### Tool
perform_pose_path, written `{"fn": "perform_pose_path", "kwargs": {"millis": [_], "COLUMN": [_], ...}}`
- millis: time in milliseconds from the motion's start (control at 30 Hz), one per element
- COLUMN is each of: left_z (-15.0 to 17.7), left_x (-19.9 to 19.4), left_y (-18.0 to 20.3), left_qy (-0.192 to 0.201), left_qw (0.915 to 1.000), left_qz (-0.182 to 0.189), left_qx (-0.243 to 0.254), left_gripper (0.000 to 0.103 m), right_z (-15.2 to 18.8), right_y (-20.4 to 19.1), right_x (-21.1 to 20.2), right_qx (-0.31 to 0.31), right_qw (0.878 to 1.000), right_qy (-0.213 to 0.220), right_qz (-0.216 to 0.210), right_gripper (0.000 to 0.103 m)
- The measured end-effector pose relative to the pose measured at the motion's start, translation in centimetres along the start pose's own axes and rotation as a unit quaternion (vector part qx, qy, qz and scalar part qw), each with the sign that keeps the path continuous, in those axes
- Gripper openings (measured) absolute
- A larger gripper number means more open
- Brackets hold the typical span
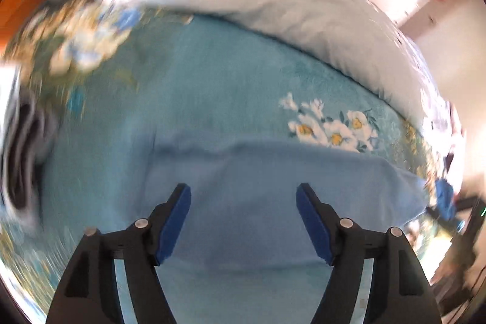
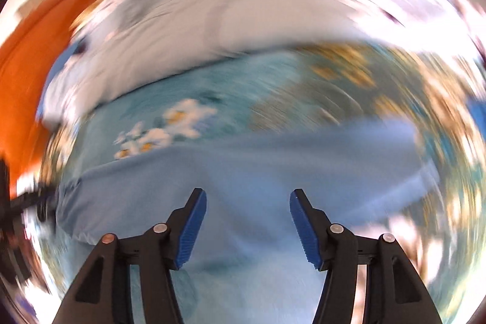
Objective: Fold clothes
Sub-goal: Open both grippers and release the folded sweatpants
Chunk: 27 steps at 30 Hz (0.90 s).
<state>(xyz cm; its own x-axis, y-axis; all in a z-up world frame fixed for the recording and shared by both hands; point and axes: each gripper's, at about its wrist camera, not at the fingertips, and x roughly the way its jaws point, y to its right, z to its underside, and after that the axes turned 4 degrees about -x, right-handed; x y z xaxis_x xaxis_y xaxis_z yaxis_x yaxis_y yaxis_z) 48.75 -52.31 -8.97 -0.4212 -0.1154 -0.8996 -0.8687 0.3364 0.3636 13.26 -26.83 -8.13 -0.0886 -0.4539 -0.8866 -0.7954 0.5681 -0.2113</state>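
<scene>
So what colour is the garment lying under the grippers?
Plain light blue garment, no pattern; the left wrist view shows it best.

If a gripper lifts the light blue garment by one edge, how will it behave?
The light blue garment will probably hang limp: it lies flat with soft wrinkles on the bedspread. It looks thin, so likely light. Folded layers may slide apart.
</scene>
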Motion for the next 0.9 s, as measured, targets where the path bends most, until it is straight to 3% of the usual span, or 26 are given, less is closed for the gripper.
{"fn": "perform_pose_path", "kwargs": {"millis": [100,200,467,533,633,700,733,800,900], "left_z": [1.7,2.4,4.0,4.7,5.5,5.8,5.9,6.0,6.1], "left_x": [-0.1,0.2,1.2,1.5,2.0,2.3,2.5,2.7,2.9], "left_y": [0.5,2.2,7.3,8.5,10.3,11.3,11.7,12.5,13.6], "left_qy": [-0.015,-0.027,-0.041,-0.044,-0.050,-0.053,-0.054,-0.054,-0.052], "left_qw": [0.9998,0.9994,0.9990,0.9989,0.9986,0.9985,0.9984,0.9984,0.9985], "left_qz": [0.001,-0.008,-0.001,0.000,-0.003,-0.005,-0.006,-0.007,-0.008], "left_qx": [-0.010,0.020,0.017,0.014,0.017,0.017,0.016,0.015,0.012], "left_gripper": [0.073,0.073,0.073,0.073,0.073,0.073,0.073,0.073,0.073], "right_z": [2.1,2.5,1.4,1.5,1.6,1.4,1.3,0.9,-0.5], "right_y": [5.5,10.2,17.8,18.6,19.2,19.4,19.7,20.3,19.9], "right_x": [-0.9,-1.0,2.1,3.0,4.0,4.3,4.4,4.5,3.6], "right_qx": [0.095,0.173,0.285,0.310,0.340,0.347,0.352,0.360,0.326], "right_qw": [0.995,0.985,0.955,0.945,0.928,0.923,0.920,0.914,0.925], "right_qy": [-0.001,0.017,0.031,0.031,0.040,0.046,0.050,0.054,0.061], "right_qz": [0.014,0.007,-0.070,-0.099,-0.145,-0.161,-0.167,-0.180,-0.183], "right_gripper": [0.061,0.061,0.054,0.045,0.039,0.026,0.012,0.008,0.006]}}
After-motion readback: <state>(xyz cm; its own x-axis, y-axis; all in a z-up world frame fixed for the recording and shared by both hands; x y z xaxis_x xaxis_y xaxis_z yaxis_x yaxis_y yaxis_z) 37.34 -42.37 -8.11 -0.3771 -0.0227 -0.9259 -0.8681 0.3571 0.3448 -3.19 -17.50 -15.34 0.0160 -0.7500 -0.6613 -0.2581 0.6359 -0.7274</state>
